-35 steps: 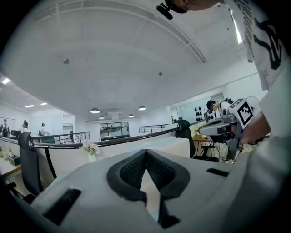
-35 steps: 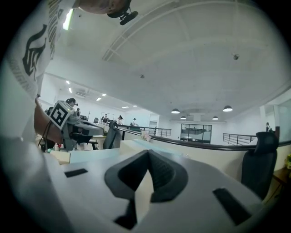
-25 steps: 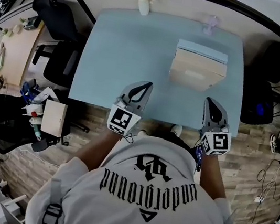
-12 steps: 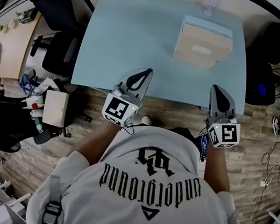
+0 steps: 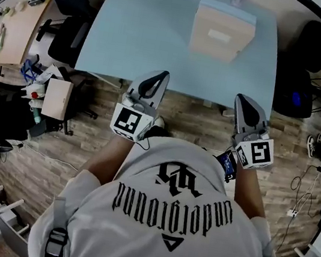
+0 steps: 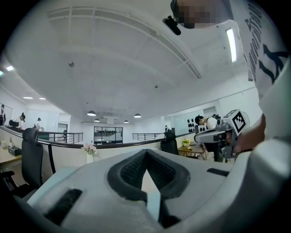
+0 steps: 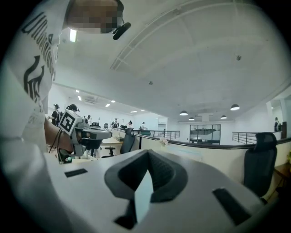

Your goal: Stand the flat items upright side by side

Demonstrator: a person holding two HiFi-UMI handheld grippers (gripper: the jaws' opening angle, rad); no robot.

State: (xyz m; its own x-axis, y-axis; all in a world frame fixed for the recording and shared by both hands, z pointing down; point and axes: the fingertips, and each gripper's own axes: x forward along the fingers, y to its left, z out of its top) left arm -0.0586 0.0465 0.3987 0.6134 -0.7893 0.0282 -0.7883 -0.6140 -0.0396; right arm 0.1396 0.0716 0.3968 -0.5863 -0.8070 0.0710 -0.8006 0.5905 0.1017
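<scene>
**A:** What is different on the left?

**B:** The left gripper (image 5: 160, 76) has drawn back toward the person. A second ago it reached well over the surface (image 5: 133, 35). Now only its tip crosses the near edge, and the rest hangs over the wooden floor (image 5: 193, 115). Its fingers are pressed together with nothing between them.

**A:** And the flat items?

**B:** The flat items (image 5: 220, 34) have not shifted on the surface. They sit toward its far right part, well apart from both grippers. A beige one faces the person and a pale blue one is right behind it, touching or nearly so. They look to me as if they already stand upright side by side, but from this steep angle I cannot be sure.

**A:** The right side?

**B:** The right gripper (image 5: 241, 99) has pulled back in the same way, and its tip now lies about at the near edge. Its fingers are closed tight too, and they are empty.

**A:** So what does that mean for the job?

**B:** Both grippers retreat together, shut and carrying nothing, and more floor shows between the person and the surface. I read that as stepping away, so no handling is under way and the arranging is probably finished. If the items did still need standing, both grippers would have to come forward again and open first.
</scene>
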